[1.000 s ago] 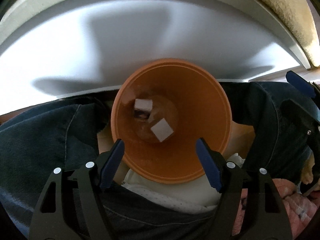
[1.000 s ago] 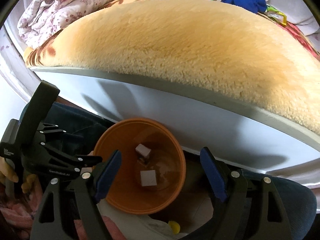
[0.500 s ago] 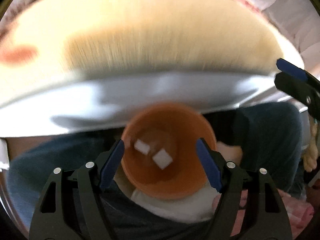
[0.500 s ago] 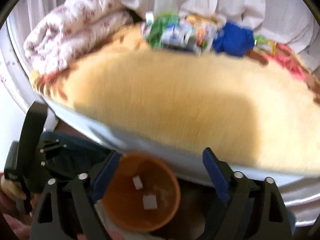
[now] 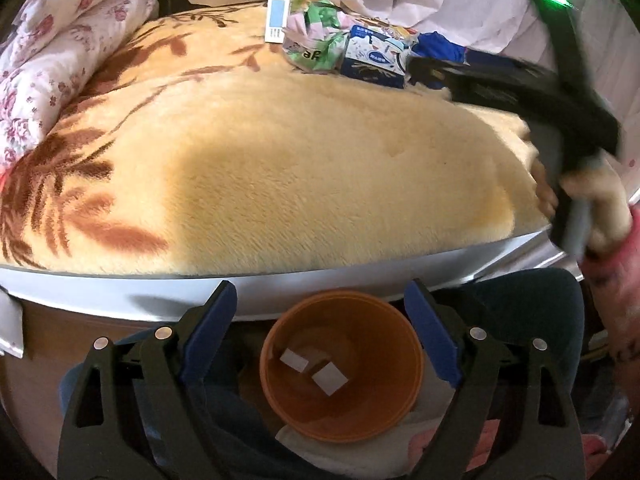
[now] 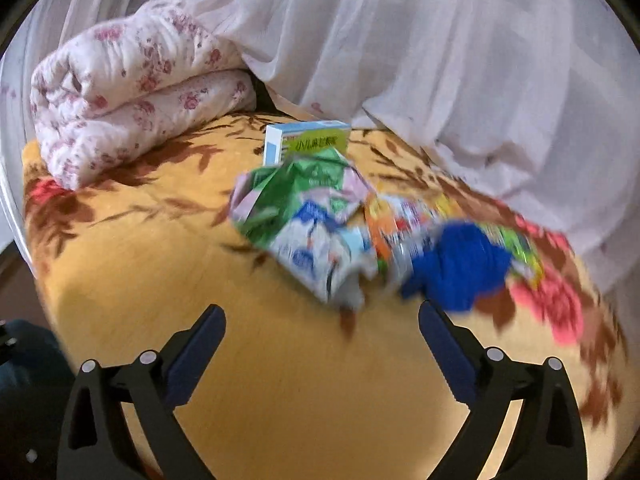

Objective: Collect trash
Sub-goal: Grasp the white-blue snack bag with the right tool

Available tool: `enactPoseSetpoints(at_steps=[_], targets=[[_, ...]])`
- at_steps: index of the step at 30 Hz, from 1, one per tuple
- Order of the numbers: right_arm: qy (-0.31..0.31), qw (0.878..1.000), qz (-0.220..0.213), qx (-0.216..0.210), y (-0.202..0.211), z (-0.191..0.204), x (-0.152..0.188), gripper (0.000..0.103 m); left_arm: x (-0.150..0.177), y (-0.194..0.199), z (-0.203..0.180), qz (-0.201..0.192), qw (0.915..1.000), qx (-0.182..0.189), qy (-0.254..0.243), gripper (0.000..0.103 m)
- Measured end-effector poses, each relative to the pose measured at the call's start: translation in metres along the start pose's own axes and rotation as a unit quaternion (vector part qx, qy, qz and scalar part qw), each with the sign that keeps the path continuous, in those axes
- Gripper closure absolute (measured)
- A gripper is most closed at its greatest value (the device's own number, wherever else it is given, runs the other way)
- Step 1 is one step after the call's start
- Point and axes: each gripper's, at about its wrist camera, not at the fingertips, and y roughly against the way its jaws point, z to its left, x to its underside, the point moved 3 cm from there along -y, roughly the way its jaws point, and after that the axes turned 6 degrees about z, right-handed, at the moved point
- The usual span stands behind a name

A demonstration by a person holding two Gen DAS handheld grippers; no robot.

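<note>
The trash lies in a loose heap on the far part of the bed's plush yellow blanket [image 6: 280, 380], well apart from both pairs of tongs. It is all packaging: a crumpled green-and-pink wrapper [image 6: 296, 192], a crushed white-and-blue carton [image 6: 316, 256], a small upright box [image 6: 306, 142] behind them, a bright orange-and-red packet [image 6: 400, 224] and a blue bundle [image 6: 460, 268] that looks like cloth or soft plastic — the blur leaves that open.

By the look of it, everything here is light and thin. The wrapper and carton should crumple under any squeeze, so a pinch on a raised fold or corner ought to hold; glossy film may slide, so a bunched ridge is the safer place. The box is stiffer and best taken across its narrow sides.

Writing: the box carries Chinese characters on a green band, beginning "小儿"; the rest is too small to read. The carton [image 5: 376, 58] shows a blue oval logo, not legible.

The right tongs [image 6: 322, 340] have just been opening and stand spread wide with nothing between them, pointed at the heap. The left tongs [image 5: 320, 328] have likewise been opening and are empty, above the orange bin [image 5: 340, 420] — two white scraps [image 5: 330, 378] already lie in its bottom.
</note>
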Motion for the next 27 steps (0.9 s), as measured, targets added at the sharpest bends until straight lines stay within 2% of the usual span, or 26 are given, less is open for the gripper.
enactPoseSetpoints(at_steps=[5, 11, 12, 13, 16, 20, 27], targets=[[0.066, 0.997, 0.033, 0.028, -0.047, 0.007, -0.029, 0.007, -0.002, 0.006, 0.007, -0.005, 0.9999, 0.002, 0.01, 0.019], [0.143, 0.985, 0.069, 0.071, -0.084, 0.017, -0.042, 0.01, -0.004, 0.012, 0.015, -0.013, 0.9997, 0.002, 0.021, 0.019], [0.149, 0.983, 0.071, 0.077, -0.087, 0.018, -0.043, 0.021, -0.005, 0.013, 0.016, -0.013, 0.9996, 0.003, 0.023, 0.019], [0.153, 0.982, 0.074, 0.082, -0.088, 0.018, -0.043, 0.038, -0.006, 0.013, 0.017, -0.014, 0.9996, 0.003, 0.024, 0.019], [0.135, 0.984, 0.086, 0.08, -0.087, 0.013, -0.041, 0.042, -0.007, 0.015, 0.017, -0.018, 0.9995, 0.003, 0.025, 0.019], [0.11, 0.989, 0.066, 0.069, -0.066, 0.009, -0.037, 0.043, -0.008, 0.017, 0.017, -0.02, 0.9994, 0.005, 0.027, 0.019], [0.048, 0.998, 0.027, 0.026, -0.01, -0.003, -0.031, 0.043, -0.008, 0.017, 0.011, -0.018, 0.9996, 0.004, 0.02, 0.019]])
